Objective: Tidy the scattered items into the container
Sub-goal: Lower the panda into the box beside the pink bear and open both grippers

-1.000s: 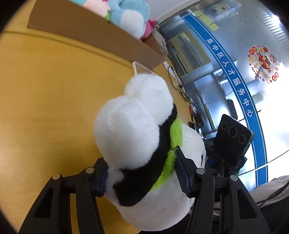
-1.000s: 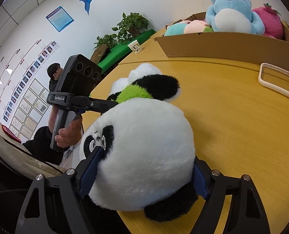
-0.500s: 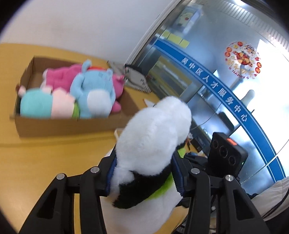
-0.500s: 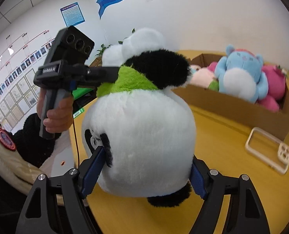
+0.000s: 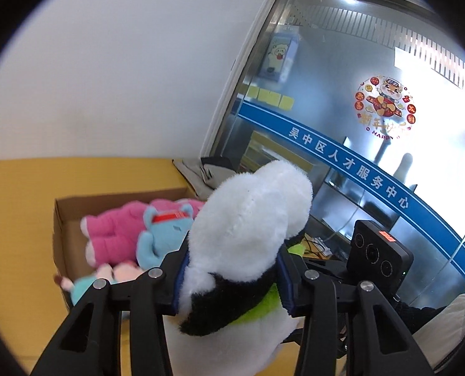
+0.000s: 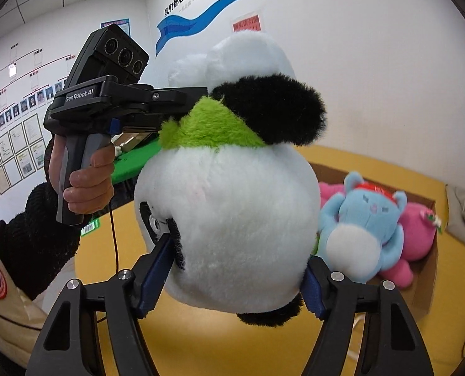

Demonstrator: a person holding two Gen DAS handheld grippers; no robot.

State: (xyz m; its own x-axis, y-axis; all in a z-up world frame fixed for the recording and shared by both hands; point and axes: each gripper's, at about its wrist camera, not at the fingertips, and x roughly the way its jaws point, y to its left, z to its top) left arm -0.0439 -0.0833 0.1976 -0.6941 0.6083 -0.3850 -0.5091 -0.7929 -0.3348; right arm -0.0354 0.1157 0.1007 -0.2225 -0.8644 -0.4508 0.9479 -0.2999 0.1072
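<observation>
Both grippers, left gripper (image 5: 232, 277) and right gripper (image 6: 232, 275), clamped fluffy white-black panda plush (image 6: 232, 213) aloft; uneven release risked it snagging brown cardboard box (image 6: 426, 269) rim, tumbling onto table.

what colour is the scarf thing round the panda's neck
Bright lime green, seen best in the right wrist view, where the scarf sits between the panda plush's white head and black arm.

The panda plush (image 6: 229, 194) hangs above the desk (image 6: 373, 163), pinched at its head end by the right tool (image 6: 232, 279) and at its other end by the left tool (image 5: 232, 279) — the two tools face each other across it. Behind the panda, on the desk, sits the cardboard box (image 5: 60, 228). In the box lie the bear plush (image 6: 361, 228) and, just right of it in the right wrist view, the strawberry plush (image 6: 417, 232) — touching.
</observation>
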